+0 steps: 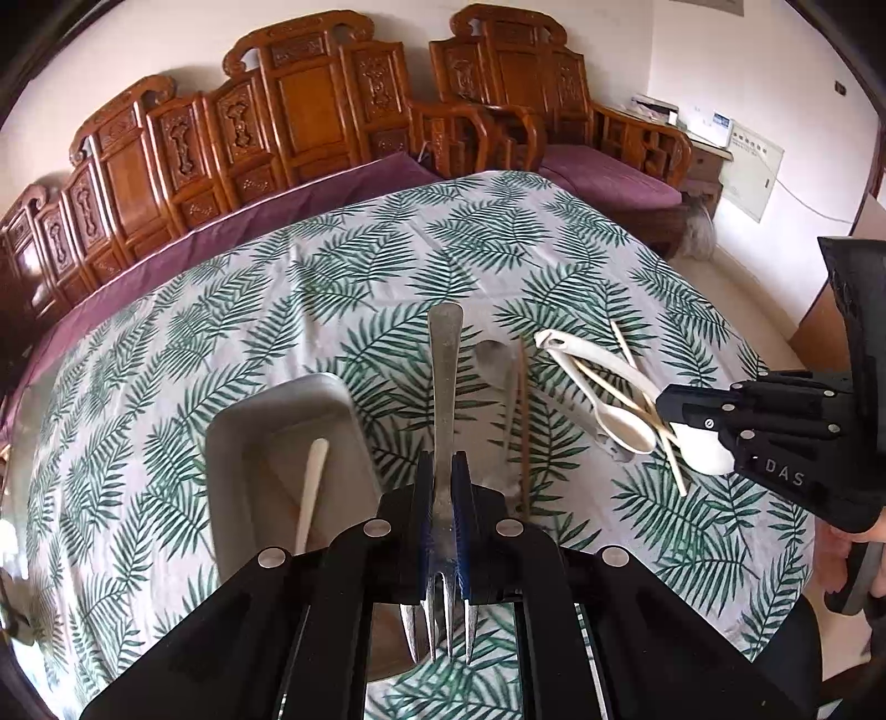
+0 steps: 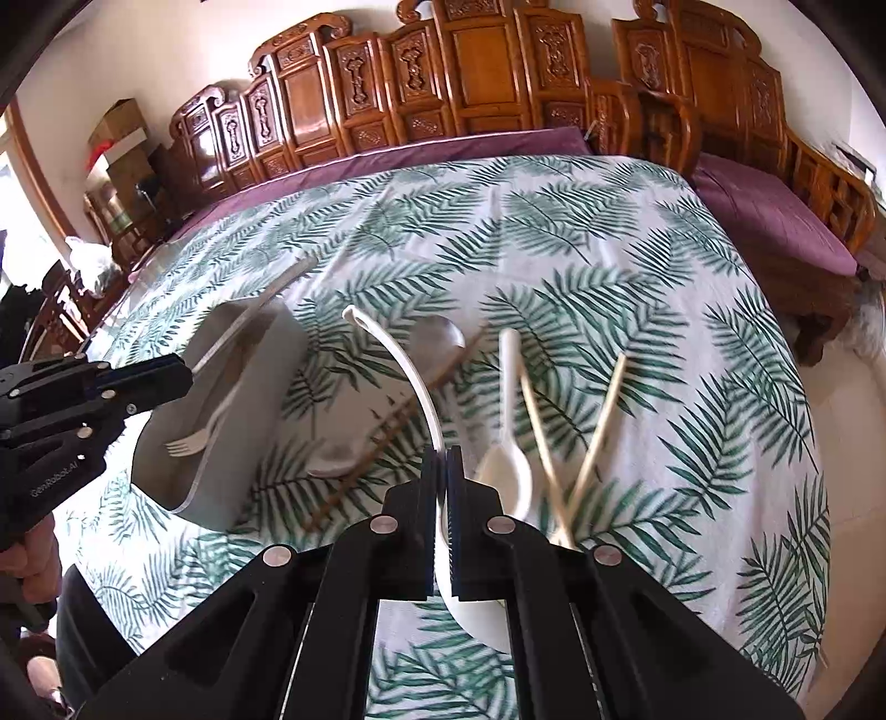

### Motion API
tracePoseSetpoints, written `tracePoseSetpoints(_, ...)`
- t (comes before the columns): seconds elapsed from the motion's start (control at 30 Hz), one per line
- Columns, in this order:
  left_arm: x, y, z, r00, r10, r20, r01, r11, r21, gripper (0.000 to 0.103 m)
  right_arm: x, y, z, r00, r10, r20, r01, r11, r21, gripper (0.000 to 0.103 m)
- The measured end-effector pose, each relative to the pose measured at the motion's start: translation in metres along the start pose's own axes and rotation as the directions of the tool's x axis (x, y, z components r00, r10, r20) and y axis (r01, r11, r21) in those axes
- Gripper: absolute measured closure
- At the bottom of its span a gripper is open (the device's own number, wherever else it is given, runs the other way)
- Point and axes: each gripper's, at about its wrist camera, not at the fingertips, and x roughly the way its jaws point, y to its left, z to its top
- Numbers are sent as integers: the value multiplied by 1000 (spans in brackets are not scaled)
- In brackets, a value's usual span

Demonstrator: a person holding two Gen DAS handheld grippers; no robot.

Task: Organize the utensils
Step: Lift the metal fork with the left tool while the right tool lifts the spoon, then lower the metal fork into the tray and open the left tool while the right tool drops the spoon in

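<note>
White walls point(image 1: 720, 50) closed the room. A carved wooden bench point(image 1: 310, 94) with a purple cushion point(image 1: 266, 221) ran behind the tabletop point(image 1: 360, 243), which wore a white cloth printed with green fern leaves. Beside the bench stood a matching armchair point(image 1: 531, 66), also cushioned in purple. In the right corner a small wooden cabinet point(image 1: 703, 166) held papers, and a panel point(image 1: 753, 171) hung on the wall. The floor point(image 1: 736, 277) was pale. Stacked boxes point(image 2: 119, 144) sat at far left, where daylight came in.
</note>
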Motion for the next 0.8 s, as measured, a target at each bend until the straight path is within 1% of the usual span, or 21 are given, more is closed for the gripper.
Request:
tracePoseSetpoints(0.27, -1, 40, -15, 1000, 16, -7, -17, 998, -54, 97, 3, 43, 7, 1000, 17, -5, -18, 999, -40, 99)
tracePoseSetpoints(0.57, 5, 72, -35, 999, 21, -26, -24, 994, -107, 97, 9, 88, 13, 999, 29, -19, -31, 995, -91, 99)
tracePoseSetpoints(0.6, 7, 76, -38, 999, 21, -29, -24, 993, -114, 98, 10, 93, 13, 999, 31, -21, -33, 995, -96, 99)
tracePoseSetpoints(0.63, 8, 79, -39, 999, 19, -30, -23, 993, -118, 103, 10, 96, 13, 999, 32, -22, -35, 994, -100, 99)
tracePoseSetpoints(0.8, 14, 90, -42, 999, 5, -33, -10, 989, -149, 103, 16, 116, 16, 999, 39, -34, -43, 991, -124, 99)
